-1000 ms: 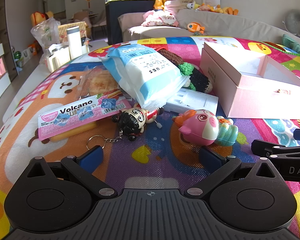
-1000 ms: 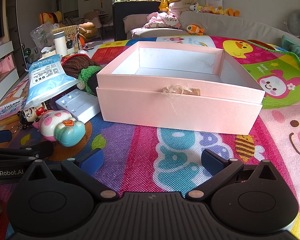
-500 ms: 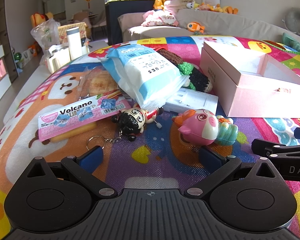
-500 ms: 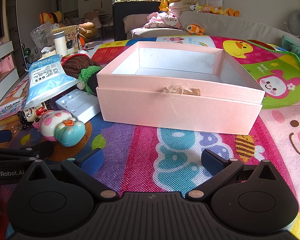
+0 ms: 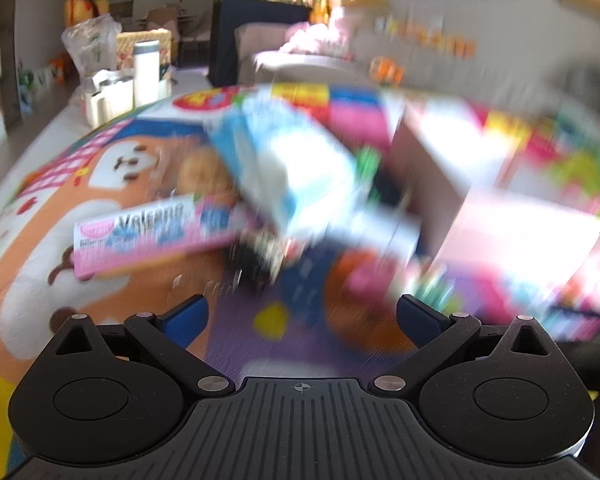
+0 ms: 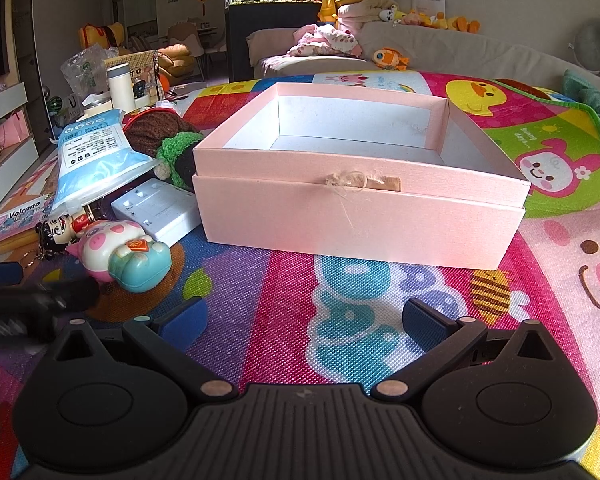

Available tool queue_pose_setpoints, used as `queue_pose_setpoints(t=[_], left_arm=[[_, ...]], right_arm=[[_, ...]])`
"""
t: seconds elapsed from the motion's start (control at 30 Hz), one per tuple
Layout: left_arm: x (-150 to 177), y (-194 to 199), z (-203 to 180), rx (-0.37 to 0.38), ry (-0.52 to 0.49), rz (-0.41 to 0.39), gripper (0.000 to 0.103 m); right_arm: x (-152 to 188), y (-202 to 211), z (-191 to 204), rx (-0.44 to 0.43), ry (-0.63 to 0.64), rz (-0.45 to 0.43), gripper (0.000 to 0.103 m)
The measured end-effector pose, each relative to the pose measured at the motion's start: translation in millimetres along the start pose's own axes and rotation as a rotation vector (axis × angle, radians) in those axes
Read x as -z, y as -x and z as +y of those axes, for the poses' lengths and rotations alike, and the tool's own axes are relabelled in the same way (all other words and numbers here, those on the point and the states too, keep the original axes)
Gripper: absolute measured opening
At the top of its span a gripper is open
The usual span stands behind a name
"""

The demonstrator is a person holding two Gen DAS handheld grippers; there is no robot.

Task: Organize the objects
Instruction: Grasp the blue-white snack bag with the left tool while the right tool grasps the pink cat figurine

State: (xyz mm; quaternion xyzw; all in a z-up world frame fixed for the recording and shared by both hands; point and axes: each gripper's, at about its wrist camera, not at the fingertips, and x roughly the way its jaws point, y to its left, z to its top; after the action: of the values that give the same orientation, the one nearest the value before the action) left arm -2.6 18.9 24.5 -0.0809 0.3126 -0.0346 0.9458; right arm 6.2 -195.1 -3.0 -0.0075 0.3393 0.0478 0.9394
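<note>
Left gripper [image 5: 302,314] spread wide, nothing between the blue pads, low over the play mat [image 5: 292,344]; view heavily motion-blurred; straight ahead and near, a dark smear where the small doll keychain [image 5: 260,256] lies, pink Volcano packet [image 5: 152,232] ahead to the left, blue-and-white pouch [image 5: 288,168] beyond the doll, a pink blur ahead to the right, not clear enough to name. Right gripper [image 6: 302,318] likewise spread wide and empty, low over the mat; open pink box [image 6: 360,216] directly ahead, near but apart from the fingertips, nothing visible inside; pig toy [image 6: 120,252] ahead to the left, lying on its side, just beside the white flat pack [image 6: 156,210]; knitted brown-and-green item [image 6: 168,140] behind, touching the box's left corner; black blurred body of the left gripper at the far left edge.
</note>
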Motion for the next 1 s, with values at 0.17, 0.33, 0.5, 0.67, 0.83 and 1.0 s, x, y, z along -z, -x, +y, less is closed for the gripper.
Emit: queue_pose_setpoints(t=[0.17, 0.33, 0.5, 0.67, 0.83, 1.0], left_arm=[[-55.1, 5.9, -3.0, 0.001, -0.005, -0.134, 0.103], [-83.2, -60.1, -1.9, -0.086, 0.059, 0.020, 0.103], [-78.9, -86.8, 2.5, -0.155, 0.006, 0.024, 0.072], [-74.7, -47.5, 29.0, -0.009, 0.027, -0.022, 0.062], [-53.0, 19.9, 45.3, 0.160, -0.047, -0.030, 0.060], [-21.0, 58.1, 68.2, 0.187, -0.082, 0.010, 0.060]], right_arm=[[1.6, 2.6, 1.5, 0.001, 0.003, 0.002, 0.103], [-3.9, -1.3, 1.0, -0.021, 0.017, 0.016, 0.103], [-7.8, -0.7, -3.7, -0.055, 0.035, 0.064, 0.103], [-9.1, 1.2, -5.1, -0.072, 0.056, 0.094, 0.103], [-12.9, -1.4, -1.3, -0.070, 0.072, 0.108, 0.103], [-21.3, 2.7, 7.7, -0.243, 0.189, 0.130, 0.103]])
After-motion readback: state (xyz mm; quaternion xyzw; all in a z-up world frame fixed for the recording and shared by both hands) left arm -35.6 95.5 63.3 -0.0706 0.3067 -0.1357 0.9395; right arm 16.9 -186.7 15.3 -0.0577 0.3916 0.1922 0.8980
